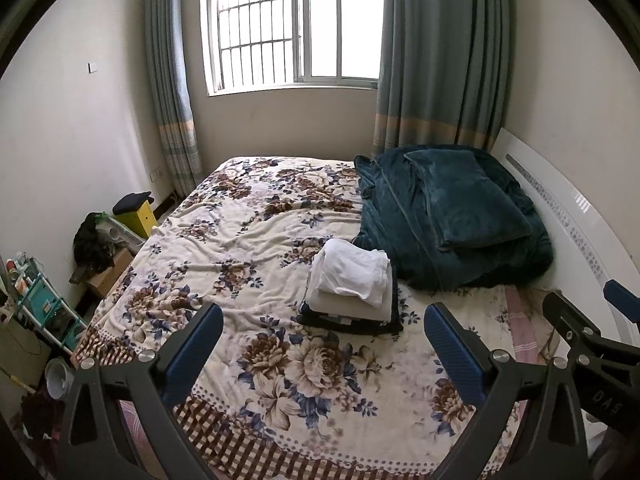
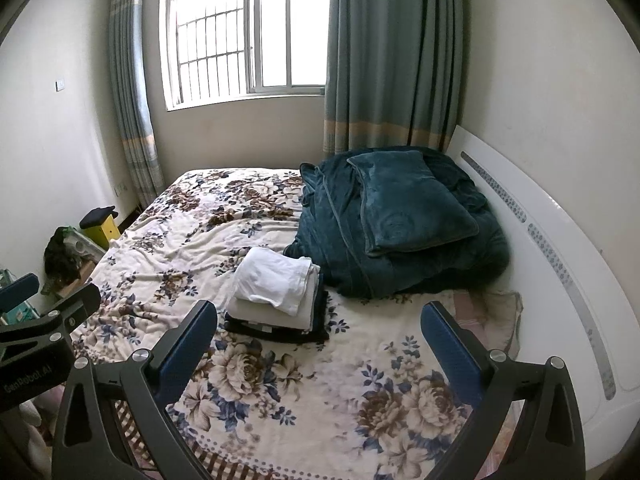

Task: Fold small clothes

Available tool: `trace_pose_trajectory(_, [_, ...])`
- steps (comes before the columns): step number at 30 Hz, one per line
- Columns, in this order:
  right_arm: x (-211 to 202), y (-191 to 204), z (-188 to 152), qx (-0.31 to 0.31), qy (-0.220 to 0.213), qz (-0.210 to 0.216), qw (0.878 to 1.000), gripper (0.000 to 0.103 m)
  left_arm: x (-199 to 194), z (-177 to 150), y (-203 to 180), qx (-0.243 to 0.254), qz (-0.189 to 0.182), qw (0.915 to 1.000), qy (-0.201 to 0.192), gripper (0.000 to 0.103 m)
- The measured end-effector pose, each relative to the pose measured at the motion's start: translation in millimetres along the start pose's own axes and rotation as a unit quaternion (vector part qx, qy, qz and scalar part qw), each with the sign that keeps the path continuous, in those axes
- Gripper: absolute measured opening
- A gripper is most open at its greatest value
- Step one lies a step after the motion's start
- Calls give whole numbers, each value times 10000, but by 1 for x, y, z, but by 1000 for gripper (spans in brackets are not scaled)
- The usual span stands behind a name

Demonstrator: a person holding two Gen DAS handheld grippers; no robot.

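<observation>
My left gripper (image 1: 324, 344) hangs with its blue ribbed pads spread wide and empty above the rumpled floral bedspread (image 1: 240, 232); my right gripper (image 2: 320, 340) is spread just as wide, also empty. Beyond both, the stack of folded clothes (image 1: 350, 288) sits squared: soft white pieces on top, a dark layer beneath, possibly two. Just beside it slumps a plush teal blanket (image 1: 452, 216), against the glossy white headboard (image 1: 560, 208).
</observation>
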State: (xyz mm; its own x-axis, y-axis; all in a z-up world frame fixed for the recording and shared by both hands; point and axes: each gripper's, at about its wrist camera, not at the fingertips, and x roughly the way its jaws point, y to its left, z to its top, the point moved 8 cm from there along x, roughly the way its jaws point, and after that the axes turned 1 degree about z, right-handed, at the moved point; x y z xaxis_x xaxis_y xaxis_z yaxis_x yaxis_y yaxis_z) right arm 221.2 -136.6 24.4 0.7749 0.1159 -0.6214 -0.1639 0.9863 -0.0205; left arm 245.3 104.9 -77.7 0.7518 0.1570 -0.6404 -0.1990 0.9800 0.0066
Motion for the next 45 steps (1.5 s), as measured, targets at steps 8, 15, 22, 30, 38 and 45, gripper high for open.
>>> trace_pose_trajectory(8, [-1,2,0,-4,-6,21,10000,103,-5,-2,0,-14,20,10000,-9,103])
trace_pose_trajectory(15, [-2,6,-1,11,-14,12,10000,103,-8,-4,2,-45,49,10000,-13,103])
trace_pose_trajectory(22, [-2,6,-2,18,-10,7,10000,103,-11,-6,3,-45,51,10000,-14,103])
trace_pose_trajectory(30, [-3,10,-4,34,9,16,10000,103,-15,-10,6,-76,76,9999,14,103])
trace_pose_trajectory(38, [-4,15,-7,40,-2,10,10000,103,-17,-12,9,-82,111,9999,-4,103])
trace_pose_trajectory(45, [-6,19,-8,52,-14,12,10000,103,-14,-9,7,-68,129,9999,-13,103])
